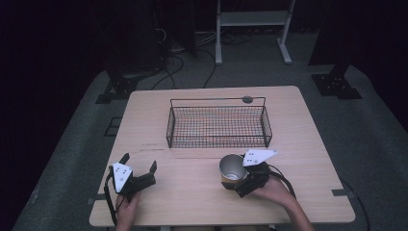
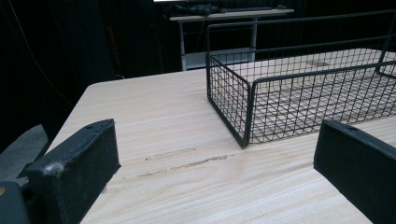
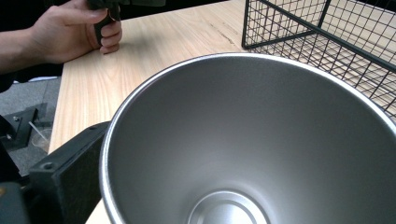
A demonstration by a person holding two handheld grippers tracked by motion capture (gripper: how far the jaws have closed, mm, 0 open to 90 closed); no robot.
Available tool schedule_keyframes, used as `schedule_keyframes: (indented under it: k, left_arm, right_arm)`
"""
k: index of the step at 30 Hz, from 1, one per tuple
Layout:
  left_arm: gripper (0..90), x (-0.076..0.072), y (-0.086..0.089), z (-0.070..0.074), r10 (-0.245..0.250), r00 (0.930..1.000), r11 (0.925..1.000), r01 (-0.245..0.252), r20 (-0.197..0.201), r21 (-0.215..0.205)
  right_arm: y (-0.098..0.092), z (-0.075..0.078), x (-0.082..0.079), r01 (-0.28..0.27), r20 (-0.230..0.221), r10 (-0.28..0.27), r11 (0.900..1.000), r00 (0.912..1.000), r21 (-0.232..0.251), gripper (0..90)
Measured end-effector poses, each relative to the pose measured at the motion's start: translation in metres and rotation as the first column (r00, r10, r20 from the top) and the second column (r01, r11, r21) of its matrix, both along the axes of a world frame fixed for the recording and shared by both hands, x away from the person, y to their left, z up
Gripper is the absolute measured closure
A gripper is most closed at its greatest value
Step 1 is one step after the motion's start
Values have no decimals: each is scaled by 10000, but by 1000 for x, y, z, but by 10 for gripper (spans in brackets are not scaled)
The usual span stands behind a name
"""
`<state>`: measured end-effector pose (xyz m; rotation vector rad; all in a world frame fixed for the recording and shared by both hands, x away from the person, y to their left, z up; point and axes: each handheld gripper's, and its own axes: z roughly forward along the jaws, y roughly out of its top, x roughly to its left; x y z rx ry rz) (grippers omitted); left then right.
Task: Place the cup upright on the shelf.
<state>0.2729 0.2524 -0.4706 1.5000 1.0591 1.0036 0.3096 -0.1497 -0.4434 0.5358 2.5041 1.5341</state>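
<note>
A metal cup [image 1: 232, 168], steel inside with a yellow outer wall, is at the table's front right. My right gripper [image 1: 239, 182] is shut on it. In the right gripper view the cup [image 3: 252, 140] has its mouth toward the camera, and one black finger [image 3: 70, 172] presses its left wall; the other is hidden. A black wire basket [image 1: 169, 130] stands mid-table with nothing in it. My left gripper [image 1: 139, 161] rests at the front left, open, with bare wood between its jaws. In the left gripper view [image 2: 213, 135] it faces the basket's near corner [image 2: 245, 112].
The wooden table [image 1: 192, 197] has a scuffed streak [image 2: 187, 162] in front of the basket. The person's other hand [image 3: 70, 28] grips the left tool. A white metal stand [image 1: 252, 19] and cables lie on the dark floor beyond the table.
</note>
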Motion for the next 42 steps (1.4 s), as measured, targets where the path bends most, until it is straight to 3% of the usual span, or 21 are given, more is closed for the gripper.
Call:
schedule_keyframes:
  k: [7, 27, 42]
  left_arm:
    - [0, 0, 0, 0, -3, 10000, 10000, 3, 4, 0]
    - [0, 0, 0, 0, -3, 10000, 10000, 3, 0, 12]
    - [0, 0, 0, 0, 2, 10000, 10000, -2, -1, 10]
  right_arm:
    - [-3, 2, 1, 75, 58, -76, 9999, 10000, 67, 98]
    - [-11, 16, 7, 79, -50, -77, 9996, 10000, 287, 102]
    - [-17, 35, 17, 497, -6, -499, 9942, 9988, 952, 103]
